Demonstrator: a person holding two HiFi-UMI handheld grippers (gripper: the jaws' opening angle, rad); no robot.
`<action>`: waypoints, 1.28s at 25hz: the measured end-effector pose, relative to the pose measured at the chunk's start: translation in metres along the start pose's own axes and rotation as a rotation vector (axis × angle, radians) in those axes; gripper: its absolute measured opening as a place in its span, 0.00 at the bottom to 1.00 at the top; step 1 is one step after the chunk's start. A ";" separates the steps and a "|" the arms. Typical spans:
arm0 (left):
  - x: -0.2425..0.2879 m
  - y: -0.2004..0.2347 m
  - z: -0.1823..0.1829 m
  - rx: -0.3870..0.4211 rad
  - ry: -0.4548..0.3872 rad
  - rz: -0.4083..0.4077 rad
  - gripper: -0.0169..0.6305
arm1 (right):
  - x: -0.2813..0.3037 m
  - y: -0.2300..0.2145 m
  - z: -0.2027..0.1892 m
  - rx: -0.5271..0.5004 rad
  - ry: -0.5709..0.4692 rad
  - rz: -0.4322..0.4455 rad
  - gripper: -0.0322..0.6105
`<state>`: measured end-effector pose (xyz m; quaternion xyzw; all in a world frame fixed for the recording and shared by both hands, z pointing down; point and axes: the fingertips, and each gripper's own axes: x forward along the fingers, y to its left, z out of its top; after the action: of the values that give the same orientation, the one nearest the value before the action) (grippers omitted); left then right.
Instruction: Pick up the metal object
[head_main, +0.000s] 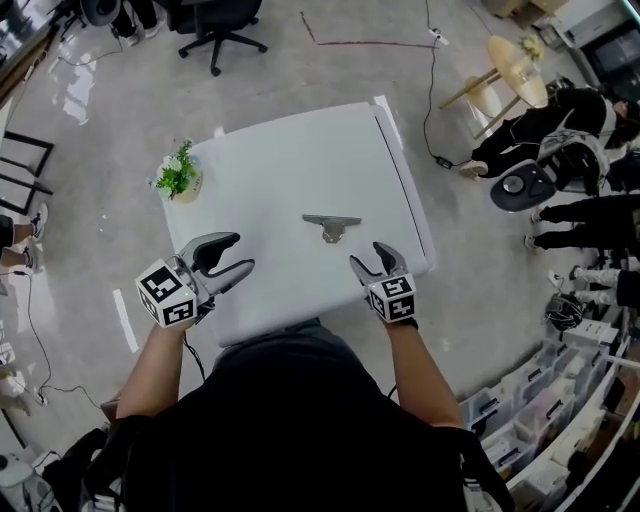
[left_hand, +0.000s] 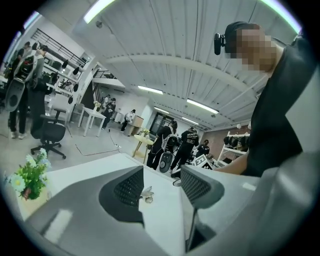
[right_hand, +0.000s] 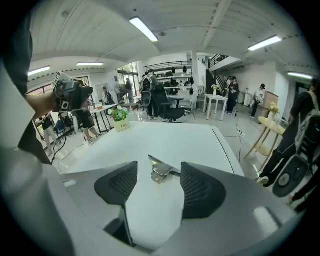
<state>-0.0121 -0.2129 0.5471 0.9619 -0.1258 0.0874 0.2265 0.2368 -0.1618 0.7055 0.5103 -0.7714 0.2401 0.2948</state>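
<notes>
A person's two arms are reaching over a white bench (head_main: 290, 160), seen from above. At the bench's ten o'clock corner, a small potted plant (head_main: 179, 172) is standing. At about eight o'clock, the left gripper (head_main: 243, 253) is hovering over the near edge. Its fingers are spread apart and pinching nothing, and it is pointing toward three o'clock. The metal object (head_main: 332, 226), a flat silvery T-shaped piece, is lying on the bench a little toward five o'clock from the centre, apart from both grippers. At about five o'clock, the right gripper (head_main: 368, 255) is hanging near it, fingers spread wide and empty. In the right gripper view, the piece is showing just beyond the gap between the fingertips, untouched.
</notes>
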 end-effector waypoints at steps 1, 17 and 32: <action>0.001 0.001 -0.001 0.003 0.001 0.006 0.38 | 0.005 -0.001 -0.002 -0.012 0.009 0.003 0.48; 0.019 0.023 -0.014 -0.042 0.017 0.085 0.38 | 0.069 -0.003 -0.030 -0.388 0.201 0.080 0.48; 0.027 0.049 -0.019 -0.095 0.013 0.142 0.38 | 0.123 -0.010 -0.046 -0.547 0.309 0.127 0.45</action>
<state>-0.0019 -0.2517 0.5901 0.9381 -0.1964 0.1033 0.2660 0.2180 -0.2135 0.8251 0.3204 -0.7837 0.1164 0.5193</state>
